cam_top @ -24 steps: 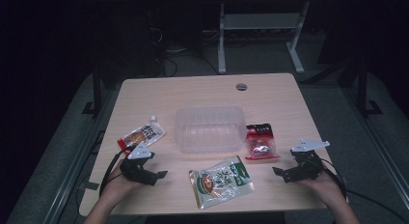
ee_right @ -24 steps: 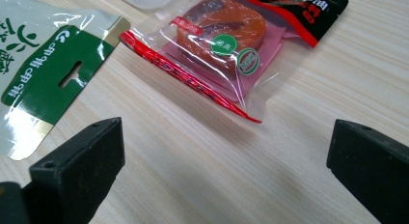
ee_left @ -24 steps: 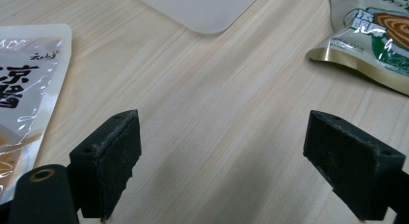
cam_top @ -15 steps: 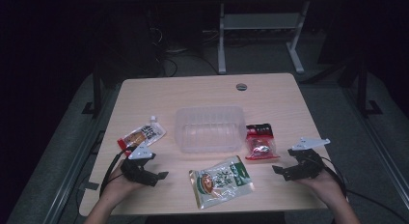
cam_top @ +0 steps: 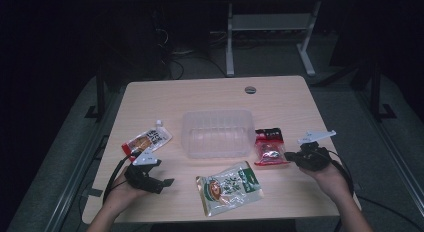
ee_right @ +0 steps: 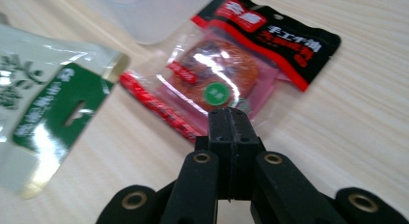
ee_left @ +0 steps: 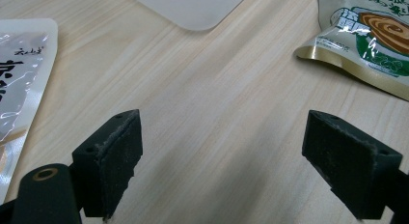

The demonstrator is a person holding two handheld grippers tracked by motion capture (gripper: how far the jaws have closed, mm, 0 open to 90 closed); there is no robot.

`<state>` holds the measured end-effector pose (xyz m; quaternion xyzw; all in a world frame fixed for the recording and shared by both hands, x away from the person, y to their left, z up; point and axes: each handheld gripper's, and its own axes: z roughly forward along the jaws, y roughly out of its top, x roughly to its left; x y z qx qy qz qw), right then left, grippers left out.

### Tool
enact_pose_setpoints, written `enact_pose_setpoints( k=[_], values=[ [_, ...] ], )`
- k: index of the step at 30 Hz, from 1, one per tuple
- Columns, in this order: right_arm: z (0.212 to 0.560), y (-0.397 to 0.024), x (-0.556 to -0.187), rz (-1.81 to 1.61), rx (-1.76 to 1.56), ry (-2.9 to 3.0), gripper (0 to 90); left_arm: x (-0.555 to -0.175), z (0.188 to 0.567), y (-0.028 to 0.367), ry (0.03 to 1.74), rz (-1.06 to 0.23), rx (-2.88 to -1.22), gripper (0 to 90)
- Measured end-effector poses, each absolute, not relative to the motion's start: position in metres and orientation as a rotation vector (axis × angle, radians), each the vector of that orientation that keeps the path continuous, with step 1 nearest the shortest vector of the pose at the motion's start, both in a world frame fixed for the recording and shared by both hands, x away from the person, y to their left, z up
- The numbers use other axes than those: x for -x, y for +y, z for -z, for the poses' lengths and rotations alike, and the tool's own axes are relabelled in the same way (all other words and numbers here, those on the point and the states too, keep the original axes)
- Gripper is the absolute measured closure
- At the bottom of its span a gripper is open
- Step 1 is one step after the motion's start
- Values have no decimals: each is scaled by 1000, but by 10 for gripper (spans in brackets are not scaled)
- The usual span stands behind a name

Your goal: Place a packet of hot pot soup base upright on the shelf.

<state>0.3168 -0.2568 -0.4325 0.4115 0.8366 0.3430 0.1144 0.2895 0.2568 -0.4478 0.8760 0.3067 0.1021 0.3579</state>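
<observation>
A clear plastic tub (cam_top: 217,133) stands mid-table. Left of it lies a white and orange pouch (cam_top: 147,141) (ee_left: 19,84). A red and black snack packet (cam_top: 268,147) (ee_right: 226,74) lies to the tub's right, and a green and white packet (cam_top: 230,187) (ee_left: 366,35) (ee_right: 43,103) lies in front. My left gripper (cam_top: 162,182) (ee_left: 219,166) rests near the front left, jaws wide open over bare wood. My right gripper (cam_top: 290,156) (ee_right: 229,119) sits at the right, shut with nothing between the jaws, its tips just short of the red packet's edge.
A round cable grommet (cam_top: 250,89) sits near the table's (cam_top: 200,97) far edge. A white desk frame (cam_top: 270,27) stands on the dark floor beyond. Black cables trail from both grippers off the front corners.
The right gripper has edged slightly left toward the red packet. The left gripper and all packets stay as they were.
</observation>
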Motion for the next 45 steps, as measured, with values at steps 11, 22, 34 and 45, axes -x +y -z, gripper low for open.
enact_pose_setpoints(
  k=[11,22,34,45],
  values=[
    [450,-258,-331,-895,-1210,2537,897,-290,449,257,789,-251,-2275,140],
    [452,-253,-322,-925,-1172,2617,897,-289,449,258,792,-245,-2268,140],
    [437,-237,-325,-1004,-1097,2592,897,-290,450,255,785,-228,-2277,140],
    [438,-224,-379,-1018,-1180,2476,897,-290,451,253,777,-217,-2285,140]
  ],
)
